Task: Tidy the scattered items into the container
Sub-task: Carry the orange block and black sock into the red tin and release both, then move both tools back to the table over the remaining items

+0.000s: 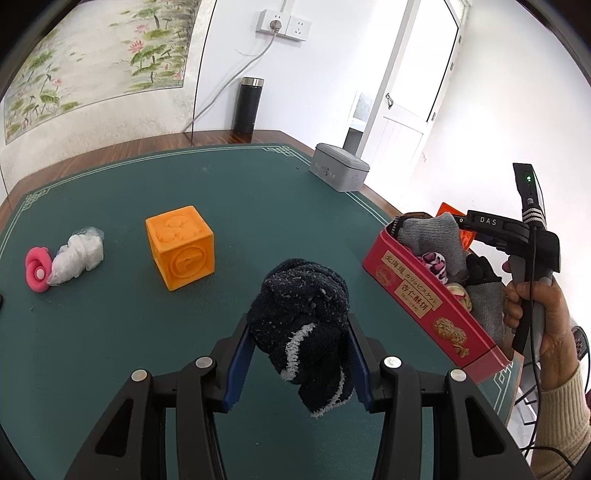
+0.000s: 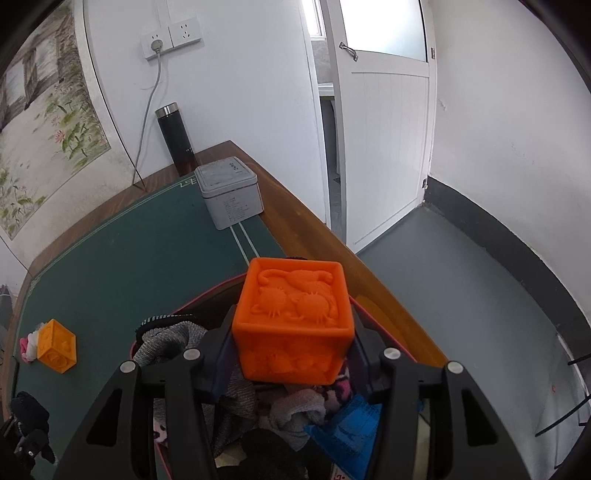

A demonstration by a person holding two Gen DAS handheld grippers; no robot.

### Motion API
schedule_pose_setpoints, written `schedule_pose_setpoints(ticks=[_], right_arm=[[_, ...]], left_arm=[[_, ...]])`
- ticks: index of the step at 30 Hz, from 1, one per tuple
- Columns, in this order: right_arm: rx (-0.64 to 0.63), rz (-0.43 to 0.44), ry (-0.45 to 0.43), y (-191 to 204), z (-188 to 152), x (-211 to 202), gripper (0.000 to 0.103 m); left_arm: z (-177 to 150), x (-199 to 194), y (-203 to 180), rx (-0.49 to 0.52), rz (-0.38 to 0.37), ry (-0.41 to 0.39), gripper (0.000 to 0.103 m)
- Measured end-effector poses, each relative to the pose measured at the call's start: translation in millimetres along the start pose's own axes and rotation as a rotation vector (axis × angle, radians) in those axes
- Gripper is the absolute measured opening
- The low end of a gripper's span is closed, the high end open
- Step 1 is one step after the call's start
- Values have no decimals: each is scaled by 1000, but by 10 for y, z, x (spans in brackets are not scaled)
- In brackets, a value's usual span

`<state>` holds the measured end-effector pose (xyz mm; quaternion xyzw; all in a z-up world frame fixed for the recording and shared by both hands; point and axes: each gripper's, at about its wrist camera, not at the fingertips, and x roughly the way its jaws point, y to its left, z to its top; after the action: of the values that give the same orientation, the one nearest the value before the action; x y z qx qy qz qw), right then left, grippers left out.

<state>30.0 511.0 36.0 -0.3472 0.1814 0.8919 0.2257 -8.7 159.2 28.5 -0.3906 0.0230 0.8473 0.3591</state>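
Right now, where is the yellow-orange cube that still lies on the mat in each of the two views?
Left wrist view: the cube stands left of centre on the green mat, right of the plastic wad.
Right wrist view: the cube is small, at the lower left edge.
Shared landmark: the grey tin at the mat's far corner.

Two orange cubes (image 2: 293,321) (image 1: 180,246), two tins (image 1: 428,295) (image 1: 341,167), one dark sock (image 1: 306,332).

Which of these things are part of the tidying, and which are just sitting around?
Job: red tin, dark sock in left gripper, orange block in right gripper, yellow cube, pink toy, plastic wrap.

Lying about: grey tin, flask, wall sockets.
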Motion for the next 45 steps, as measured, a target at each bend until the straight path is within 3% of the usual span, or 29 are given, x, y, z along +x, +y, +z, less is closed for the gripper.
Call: schedule_pose_setpoints(ticks=[5,12,21,26,36,39,45], right_arm=[[-25,6,-118,74,-72,-383,70],[-37,-2,-260,84,-307,-953,71],[46,17,-324,-253,-515,-1310,71],[68,2,-334,-394,-575,-1357,71],[94,18,-332,-458,-630,-1265,70],[86,26,-329,-404,-640,-1243,70],[84,39,-336,-330,-650,-1273,71]], left_arm=[[31,5,-205,35,-36,9,49],[160,38,-723,104,-137,7,49],[267,457,-1481,210,-252,33,49],[290,783,-1799,296,-253,49,49],[279,1089,-1891,323,-325,97,50],[281,1130,-1828,295,-339,120,64],[289,1004,-1741,275,-353,114,66]])
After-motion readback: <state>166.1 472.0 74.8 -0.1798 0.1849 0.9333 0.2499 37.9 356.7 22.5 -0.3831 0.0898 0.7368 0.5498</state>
